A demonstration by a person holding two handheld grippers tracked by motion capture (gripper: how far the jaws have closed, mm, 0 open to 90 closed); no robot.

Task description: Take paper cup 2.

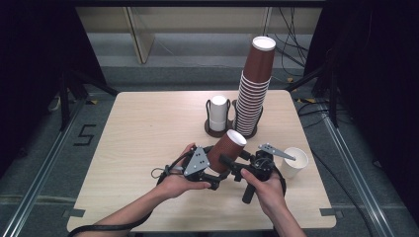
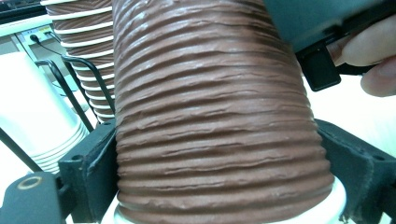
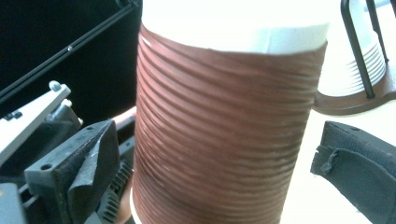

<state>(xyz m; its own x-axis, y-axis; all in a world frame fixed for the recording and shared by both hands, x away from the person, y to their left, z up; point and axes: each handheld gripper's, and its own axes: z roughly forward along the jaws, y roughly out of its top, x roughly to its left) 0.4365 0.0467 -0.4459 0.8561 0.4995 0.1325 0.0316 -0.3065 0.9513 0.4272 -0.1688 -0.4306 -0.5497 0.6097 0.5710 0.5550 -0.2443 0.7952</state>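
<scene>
We are working over table [image 1: 148, 133]; tall brown cup stack [image 1: 254, 89] standing at far edge. Left tongs [image 1: 213, 178] clamping ribbed brown cup [image 1: 226, 149], tilted above table's near middle. Right tongs [image 1: 232, 165] standing apart around cup, pads not touching.

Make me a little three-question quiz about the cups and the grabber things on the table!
1. True or false: the left gripper is clamped on the brown ribbed cup.
2. Which gripper has its jaws apart from that cup? A) left B) right
3. Fill in: the tall stack of brown cups stands in a black wire ____.

Key:
1. True; in the left gripper view both jaws press on the cup's sides.
2. B; in the right gripper view there are gaps on both sides.
3. Holder. A short white stack sits in its other slot, and a single white cup stands on the table.
</scene>
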